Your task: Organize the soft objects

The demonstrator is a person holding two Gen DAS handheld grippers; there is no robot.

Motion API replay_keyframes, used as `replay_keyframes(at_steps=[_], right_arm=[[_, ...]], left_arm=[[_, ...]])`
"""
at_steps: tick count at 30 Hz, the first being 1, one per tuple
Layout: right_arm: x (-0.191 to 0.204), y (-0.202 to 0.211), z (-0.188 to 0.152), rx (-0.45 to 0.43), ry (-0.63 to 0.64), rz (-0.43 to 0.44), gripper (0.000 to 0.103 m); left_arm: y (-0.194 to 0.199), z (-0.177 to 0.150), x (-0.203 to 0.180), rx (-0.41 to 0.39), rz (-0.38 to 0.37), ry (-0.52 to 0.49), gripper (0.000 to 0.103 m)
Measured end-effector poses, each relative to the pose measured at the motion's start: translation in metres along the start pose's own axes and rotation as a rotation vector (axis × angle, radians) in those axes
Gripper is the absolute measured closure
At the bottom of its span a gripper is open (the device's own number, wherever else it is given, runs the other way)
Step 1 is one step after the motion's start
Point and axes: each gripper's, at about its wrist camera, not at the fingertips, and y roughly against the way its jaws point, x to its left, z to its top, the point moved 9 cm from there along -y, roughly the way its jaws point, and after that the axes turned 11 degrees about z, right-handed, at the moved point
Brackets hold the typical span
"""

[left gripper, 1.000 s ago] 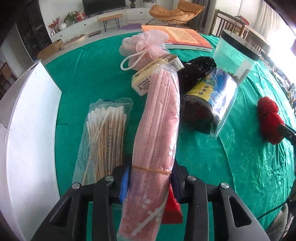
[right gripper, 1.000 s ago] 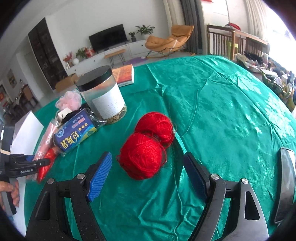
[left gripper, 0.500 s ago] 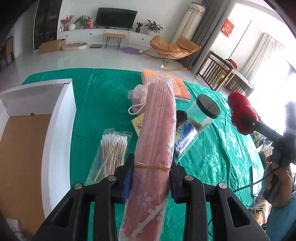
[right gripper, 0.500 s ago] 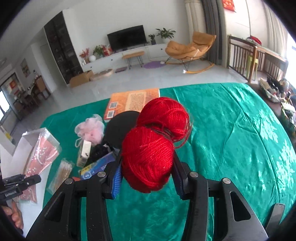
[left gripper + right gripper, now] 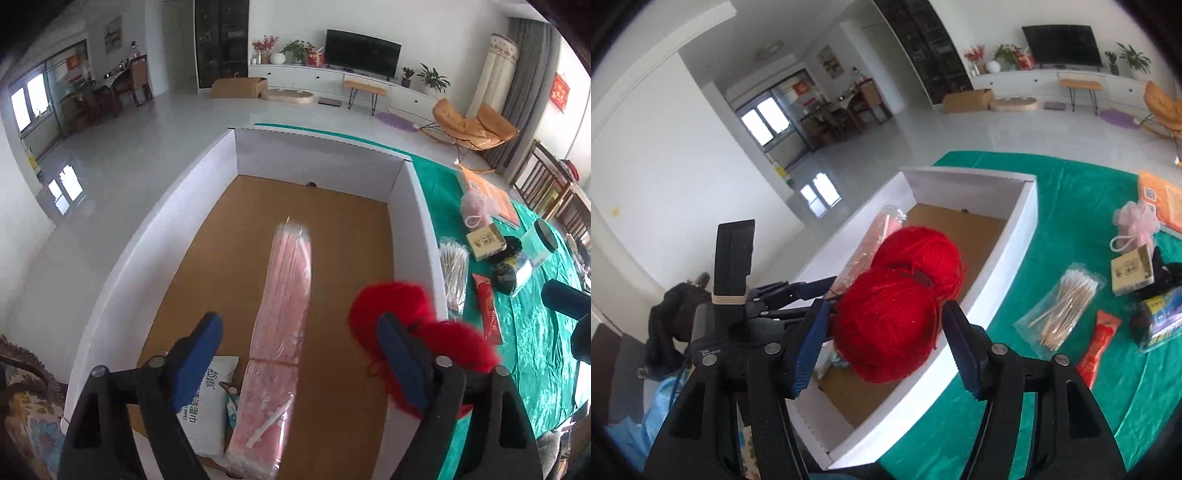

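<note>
Red yarn between right claw pads, jaws just widening over box; left claw wide, mask pack dropping. Next: fetch remaining soft items.

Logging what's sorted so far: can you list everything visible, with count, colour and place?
box: 1, white, brown floor, table edge
mask pack: 1, pink, inside box
wipes pack: 1, white, box's near corner
yarn balls: 2, red, over box
cotton swabs pack: 1, clear, cloth beside box
packet: 1, red, beside swabs
bath pouf: 1, pink, on cloth
jar: 1, black-lidded, on cloth
book: 1, orange, on cloth
left claw: 1, black, blue pads, jaws just been opening, mask pack between, untouched
right claw: 1, same colours, jaws just been opening, yarn between
</note>
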Motion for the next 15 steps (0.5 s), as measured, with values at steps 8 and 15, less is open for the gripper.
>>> replay_keyframes(at_steps=[8,15], right_arm=[[-0.086,0.053,-0.059,-0.054,0.009,-0.311,0.029],[-0.250,0.147,-0.166,-0.050,-0.170,-0.819,0.030]], left_arm=[[0.011,-0.010,-0.068,-0.063,-0.130,-0.018,0.010],[0.043,-0.068,-0.213,-0.030,-0.350,-0.263,0.007]])
